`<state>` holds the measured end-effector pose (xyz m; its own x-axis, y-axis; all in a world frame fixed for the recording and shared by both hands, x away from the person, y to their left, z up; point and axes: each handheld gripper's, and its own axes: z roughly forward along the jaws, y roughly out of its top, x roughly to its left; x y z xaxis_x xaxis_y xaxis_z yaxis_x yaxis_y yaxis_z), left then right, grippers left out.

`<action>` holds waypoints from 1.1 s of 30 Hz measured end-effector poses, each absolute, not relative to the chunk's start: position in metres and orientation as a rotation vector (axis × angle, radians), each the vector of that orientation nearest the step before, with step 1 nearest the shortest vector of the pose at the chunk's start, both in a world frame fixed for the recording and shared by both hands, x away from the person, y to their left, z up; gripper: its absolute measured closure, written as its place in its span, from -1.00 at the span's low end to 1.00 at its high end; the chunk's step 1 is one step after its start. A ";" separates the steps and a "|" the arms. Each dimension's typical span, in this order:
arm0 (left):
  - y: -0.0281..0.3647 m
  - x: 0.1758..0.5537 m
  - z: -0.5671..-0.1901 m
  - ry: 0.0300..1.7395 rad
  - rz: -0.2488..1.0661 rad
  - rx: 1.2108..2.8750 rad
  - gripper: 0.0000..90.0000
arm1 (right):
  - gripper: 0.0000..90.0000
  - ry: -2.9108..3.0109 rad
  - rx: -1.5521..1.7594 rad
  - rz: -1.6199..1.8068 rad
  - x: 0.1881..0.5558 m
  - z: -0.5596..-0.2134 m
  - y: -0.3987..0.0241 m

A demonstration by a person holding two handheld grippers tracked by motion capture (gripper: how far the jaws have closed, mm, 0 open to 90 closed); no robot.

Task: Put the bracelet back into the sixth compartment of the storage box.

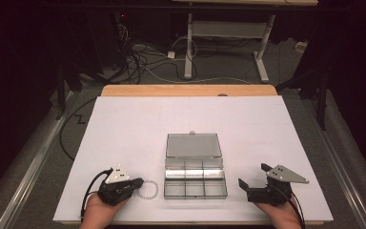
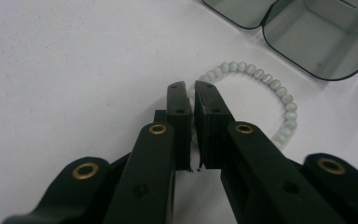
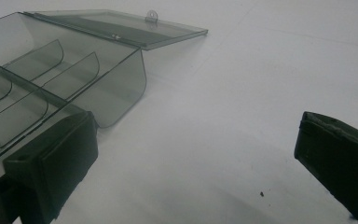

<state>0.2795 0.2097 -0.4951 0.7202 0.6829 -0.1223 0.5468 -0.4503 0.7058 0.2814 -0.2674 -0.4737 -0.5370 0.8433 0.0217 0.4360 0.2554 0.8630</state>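
Observation:
A bracelet of pale round beads [image 1: 148,189] [image 2: 265,77] lies as a ring on the white sheet, just left of a clear grey compartment box [image 1: 166,183] [image 2: 317,42] [image 3: 107,84]. The box's lid [image 1: 193,145] [image 3: 121,28] is folded back flat and its compartments look empty. My left gripper [image 1: 140,183] [image 2: 189,88] is shut on the near side of the bead strand, jaws almost touching. Right of the box, my right gripper [image 1: 253,174] [image 3: 193,154] stands wide open over bare sheet, holding nothing.
The white sheet [image 1: 133,124] covers a wooden table whose far edge [image 1: 186,89] shows beyond it. Behind the table, cables and a desk frame [image 1: 188,47] sit on the floor. A metal rail [image 1: 33,157] runs along the left side.

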 end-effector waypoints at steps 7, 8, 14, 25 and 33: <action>0.213 0.280 -0.493 0.932 0.226 2.134 0.86 | -0.98 2.080 1.166 1.208 0.281 -0.473 -0.268; 0.214 0.280 -0.493 0.934 0.224 2.127 0.86 | -0.98 2.079 1.165 1.208 0.281 -0.473 -0.268; 0.218 0.280 -0.489 0.943 0.210 2.087 0.86 | -0.98 2.079 1.166 1.212 0.280 -0.474 -0.268; 0.215 0.281 -0.482 0.954 0.202 2.039 0.86 | -0.98 2.069 1.174 1.250 0.278 -0.473 -0.268; 0.218 0.281 -0.482 0.980 0.214 2.018 0.86 | -0.98 2.054 1.167 1.276 0.278 -0.470 -0.263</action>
